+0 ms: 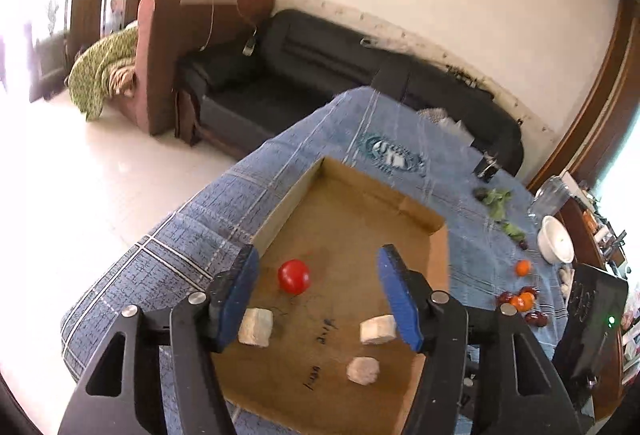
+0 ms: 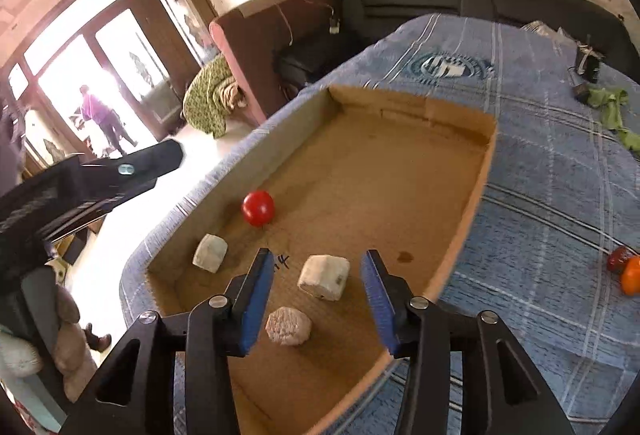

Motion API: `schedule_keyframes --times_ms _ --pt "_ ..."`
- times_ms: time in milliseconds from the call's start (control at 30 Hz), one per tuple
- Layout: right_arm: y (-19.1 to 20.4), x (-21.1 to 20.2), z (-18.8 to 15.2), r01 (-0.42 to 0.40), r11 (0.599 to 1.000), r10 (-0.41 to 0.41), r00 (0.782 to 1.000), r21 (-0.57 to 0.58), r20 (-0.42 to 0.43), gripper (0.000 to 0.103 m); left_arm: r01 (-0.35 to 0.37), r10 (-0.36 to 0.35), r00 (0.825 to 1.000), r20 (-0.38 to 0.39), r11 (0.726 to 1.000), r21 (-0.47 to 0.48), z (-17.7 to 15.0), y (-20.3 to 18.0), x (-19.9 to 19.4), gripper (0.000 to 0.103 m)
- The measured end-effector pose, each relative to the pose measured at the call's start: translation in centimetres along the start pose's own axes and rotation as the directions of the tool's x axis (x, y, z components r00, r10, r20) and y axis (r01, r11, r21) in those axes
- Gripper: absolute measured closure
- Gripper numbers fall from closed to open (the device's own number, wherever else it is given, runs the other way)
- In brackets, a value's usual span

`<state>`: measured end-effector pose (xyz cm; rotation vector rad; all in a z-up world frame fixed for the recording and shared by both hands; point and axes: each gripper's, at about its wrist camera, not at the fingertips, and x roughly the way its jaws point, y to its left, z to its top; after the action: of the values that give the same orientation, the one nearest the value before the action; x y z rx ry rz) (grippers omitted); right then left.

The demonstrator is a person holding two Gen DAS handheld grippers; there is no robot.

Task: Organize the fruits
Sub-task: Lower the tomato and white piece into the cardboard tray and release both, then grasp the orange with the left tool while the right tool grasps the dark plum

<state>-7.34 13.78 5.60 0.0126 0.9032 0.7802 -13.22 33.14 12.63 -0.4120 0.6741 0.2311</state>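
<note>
Both the left gripper (image 1: 318,293) and right gripper (image 2: 316,301) hung part-open and empty over the cardboard tray (image 2: 460,235), while the loose fruits (image 1: 520,299) lay on the cloth well off to the right of the jaws, nearer the right hand

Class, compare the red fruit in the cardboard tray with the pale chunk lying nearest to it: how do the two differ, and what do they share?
The red fruit is bright red; the pale chunk is off-white.
The red fruit is round and smooth; the pale chunk is blocky, with flat faces and a rough look.
The red fruit lies farther along the cardboard tray; the pale chunk lies nearer the cameras.
Both rest loose on the tray floor near the same side wall, held by no gripper.
</note>
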Motion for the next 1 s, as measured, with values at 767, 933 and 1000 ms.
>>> schedule_keyframes --times_ms 767,933,1000 --pt "-25.3 -23.6 -8.6 0.315 0.805 -0.436 0.889 0.502 0.142 0.039 0.218 -0.188 0.969 -0.163 0.957 0.191 -4.9 -13.3 2.7 0.038" --pt "-29.1 -26.1 -10.8 0.326 0.74 -0.484 0.865 0.589 0.129 0.039 0.251 -0.204 0.956 -0.209 0.94 0.23 -6.2 -15.7 4.1 0.038" --pt "-30.0 -26.0 -11.4 0.322 0.723 -0.486 0.866 0.611 0.118 0.039 0.267 -0.214 0.951 -0.223 0.932 0.246 -6.7 -16.6 4.5 0.038"
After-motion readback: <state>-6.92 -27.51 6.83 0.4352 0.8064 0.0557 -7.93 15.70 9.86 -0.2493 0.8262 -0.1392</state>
